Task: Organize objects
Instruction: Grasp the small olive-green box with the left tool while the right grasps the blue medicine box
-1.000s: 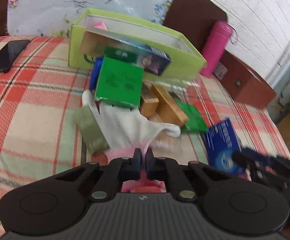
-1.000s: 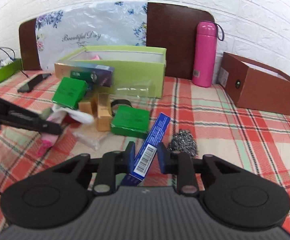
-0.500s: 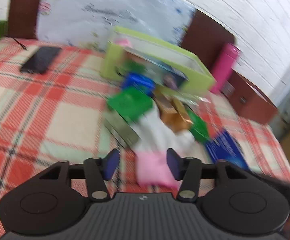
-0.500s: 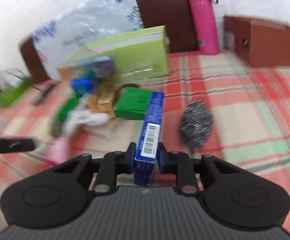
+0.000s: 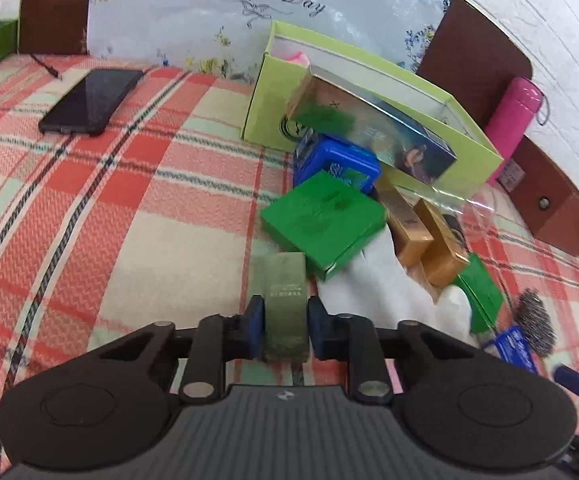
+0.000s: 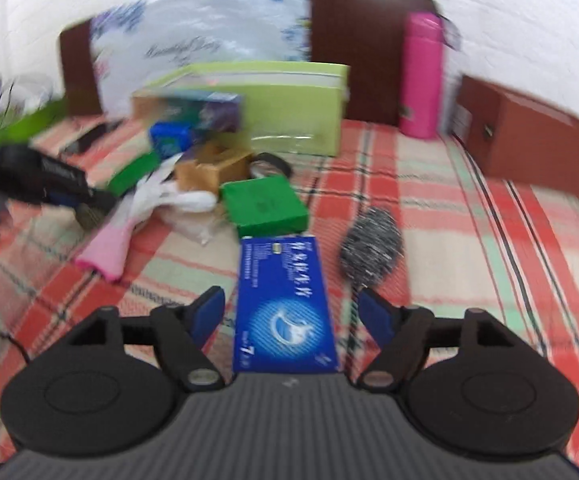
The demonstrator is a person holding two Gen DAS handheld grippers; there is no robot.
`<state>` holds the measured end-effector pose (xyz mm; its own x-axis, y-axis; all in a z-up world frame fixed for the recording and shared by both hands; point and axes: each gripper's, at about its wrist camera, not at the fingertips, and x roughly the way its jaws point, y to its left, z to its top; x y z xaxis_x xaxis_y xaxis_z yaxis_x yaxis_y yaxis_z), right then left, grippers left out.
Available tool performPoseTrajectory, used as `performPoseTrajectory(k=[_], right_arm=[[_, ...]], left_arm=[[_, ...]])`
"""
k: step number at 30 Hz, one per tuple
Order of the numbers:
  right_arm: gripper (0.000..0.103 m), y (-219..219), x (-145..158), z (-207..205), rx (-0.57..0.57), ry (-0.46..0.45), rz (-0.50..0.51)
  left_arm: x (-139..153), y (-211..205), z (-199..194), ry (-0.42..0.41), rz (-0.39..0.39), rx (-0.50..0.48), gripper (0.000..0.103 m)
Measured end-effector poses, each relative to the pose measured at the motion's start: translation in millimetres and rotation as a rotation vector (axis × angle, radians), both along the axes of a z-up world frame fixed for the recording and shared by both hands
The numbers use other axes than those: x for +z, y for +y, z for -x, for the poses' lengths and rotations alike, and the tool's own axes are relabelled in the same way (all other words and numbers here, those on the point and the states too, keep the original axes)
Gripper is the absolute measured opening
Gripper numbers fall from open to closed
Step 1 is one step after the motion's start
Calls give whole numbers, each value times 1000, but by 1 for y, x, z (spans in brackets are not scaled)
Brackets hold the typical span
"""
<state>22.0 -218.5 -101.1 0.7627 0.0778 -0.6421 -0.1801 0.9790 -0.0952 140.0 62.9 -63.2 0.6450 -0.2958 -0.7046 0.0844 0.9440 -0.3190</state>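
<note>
Left gripper (image 5: 283,326) jaws closed on olive box (image 5: 285,300); right gripper (image 6: 289,316) jaws wide, astride blue carton (image 6: 285,308).
Advise lifting olive box level, clear of green box (image 5: 323,222).

Reading "Beautiful Day" in dark script on pale floral plastic-covered headboard panel (image 5: 217,8) behind my left-hand tool; same script showing blurred in right view (image 6: 185,46). Making out large "7" at near corner of flat blue cardboard box with white swirl emblem (image 6: 285,308) lying ahead of me; white Chinese characters along its top too blurred for reading. Print on olive-green slim box (image 5: 285,292) too small.
</note>
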Motion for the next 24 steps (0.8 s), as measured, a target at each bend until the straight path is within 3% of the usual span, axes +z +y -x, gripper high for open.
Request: performPoseTrajectory(k=[1, 3, 7, 9, 11, 12, 24], right_arm=[[71, 5, -4, -4, 3, 10, 31], [56, 8, -9, -7, 18, 71, 14], [56, 13, -1, 3, 85, 112, -116], [56, 19, 2, 5, 97, 99, -91], [60, 24, 1, 3, 96, 91, -54], [62, 24, 0, 2, 93, 96, -48], [61, 18, -7, -6, 106, 141, -57]], left_arm=[[0, 2, 5, 4, -12, -21, 24], [1, 4, 18, 11, -40, -74, 24], [3, 2, 44, 18, -73, -136, 24], [4, -4, 48, 1, -121, -115, 28], [3, -8, 48, -13, -151, -105, 42], [3, -9, 47, -17, -151, -106, 43], [2, -13, 43, -8, -144, -134, 43]])
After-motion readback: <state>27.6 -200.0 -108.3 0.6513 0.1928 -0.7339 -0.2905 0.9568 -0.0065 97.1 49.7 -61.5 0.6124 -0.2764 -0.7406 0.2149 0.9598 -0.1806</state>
